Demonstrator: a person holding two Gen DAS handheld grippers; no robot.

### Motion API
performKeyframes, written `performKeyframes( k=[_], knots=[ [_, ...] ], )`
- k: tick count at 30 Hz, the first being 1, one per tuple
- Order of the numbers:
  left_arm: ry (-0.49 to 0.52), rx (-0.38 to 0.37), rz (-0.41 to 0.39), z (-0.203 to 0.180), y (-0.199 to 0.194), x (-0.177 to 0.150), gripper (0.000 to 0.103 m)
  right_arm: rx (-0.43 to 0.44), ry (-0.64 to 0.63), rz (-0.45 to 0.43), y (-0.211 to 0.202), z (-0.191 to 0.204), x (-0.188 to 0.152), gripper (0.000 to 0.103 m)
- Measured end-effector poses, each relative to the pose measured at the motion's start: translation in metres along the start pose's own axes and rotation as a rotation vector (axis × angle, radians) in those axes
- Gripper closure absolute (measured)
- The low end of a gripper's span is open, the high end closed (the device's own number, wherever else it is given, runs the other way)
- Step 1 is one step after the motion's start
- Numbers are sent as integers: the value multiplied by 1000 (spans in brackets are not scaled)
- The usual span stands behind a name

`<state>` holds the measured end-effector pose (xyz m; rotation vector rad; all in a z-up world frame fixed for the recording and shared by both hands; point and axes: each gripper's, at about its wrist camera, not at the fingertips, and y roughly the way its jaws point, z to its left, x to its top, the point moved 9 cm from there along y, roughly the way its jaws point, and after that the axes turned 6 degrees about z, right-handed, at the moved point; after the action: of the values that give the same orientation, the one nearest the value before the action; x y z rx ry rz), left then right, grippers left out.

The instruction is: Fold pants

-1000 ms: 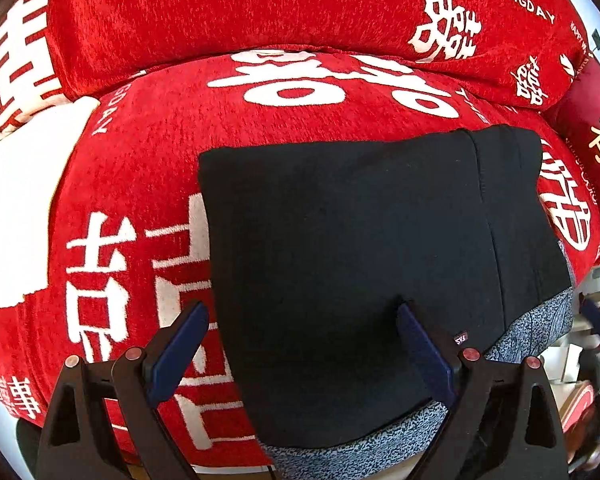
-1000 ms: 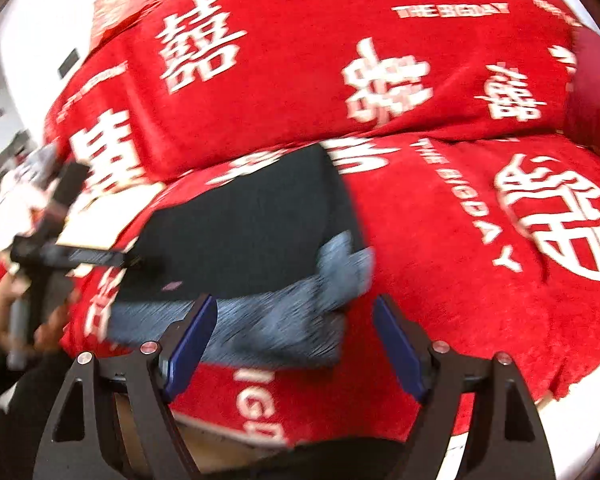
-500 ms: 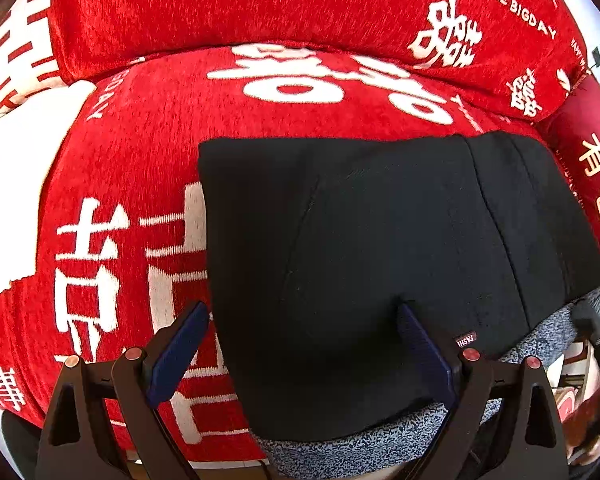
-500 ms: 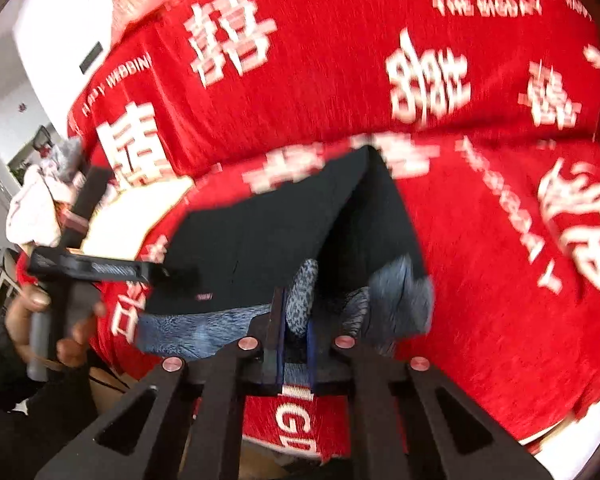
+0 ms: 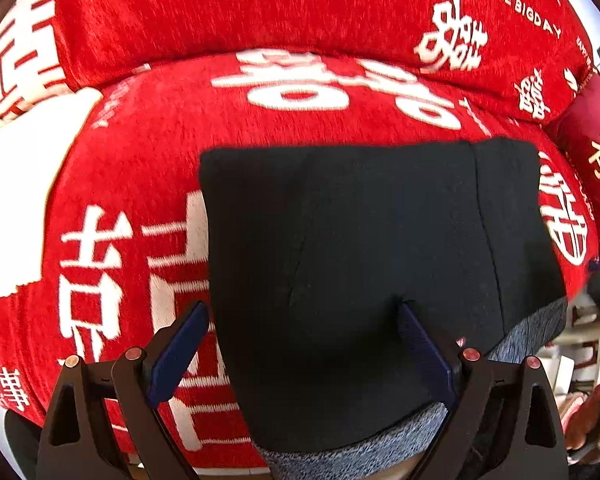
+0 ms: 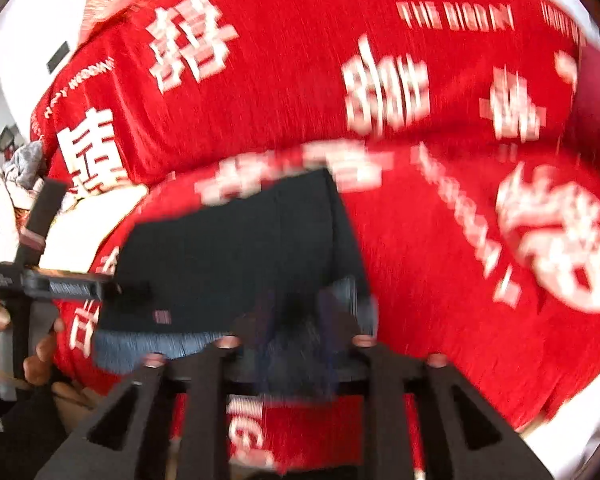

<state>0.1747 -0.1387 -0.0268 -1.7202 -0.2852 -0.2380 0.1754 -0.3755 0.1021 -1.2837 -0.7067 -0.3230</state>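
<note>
The black pants (image 5: 360,272) lie folded into a flat rectangle on the red sofa seat (image 5: 140,168), with a grey knit band (image 5: 364,448) showing along the near edge. My left gripper (image 5: 300,344) hangs open over the near left part of the fold and holds nothing. In the right wrist view the picture is blurred: the pants (image 6: 228,256) lie ahead, and my right gripper (image 6: 296,316) stands partly open at the grey band's right end (image 6: 348,296). I cannot tell whether cloth is between its fingers.
The sofa has a red cover with white characters, a back cushion (image 5: 260,12) and a dark red pillow (image 5: 596,148) at the right. A white patch (image 5: 16,208) lies at the seat's left. The left hand-held gripper (image 6: 32,284) shows in the right wrist view.
My right gripper closed on the grey band half a second ago and has since spread apart, while the camera moves fast. My left gripper stayed open and shifted only slightly.
</note>
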Motion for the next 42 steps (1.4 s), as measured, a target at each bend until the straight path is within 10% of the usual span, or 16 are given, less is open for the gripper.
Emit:
performKeyframes(
  k=[1,2,8,14,27,31,42],
  knots=[
    [-5,0,-12,-1,-1,3,7,-4,-28,-27,1,9,13,12],
    [-14,-1,-19,-2,-2,6,7,6,-70,-57,6,21,27,11],
    [-111,-10,-68,0,1,36,7,127,-168,60,83,61,69,13],
    [-138,39,-11,7,30,45,1,120,10,258,153,4,46,24],
    [-175,90,-93,22,4,56,0,-49,-44,113,103,2,56,20],
    [-219,100,-40,28,14,64,0,-146,-113,208,127,15,66,18],
    [-191,40,-29,28,15,-7,0,-29,32,258,90,-1,-23,9]
  ],
)
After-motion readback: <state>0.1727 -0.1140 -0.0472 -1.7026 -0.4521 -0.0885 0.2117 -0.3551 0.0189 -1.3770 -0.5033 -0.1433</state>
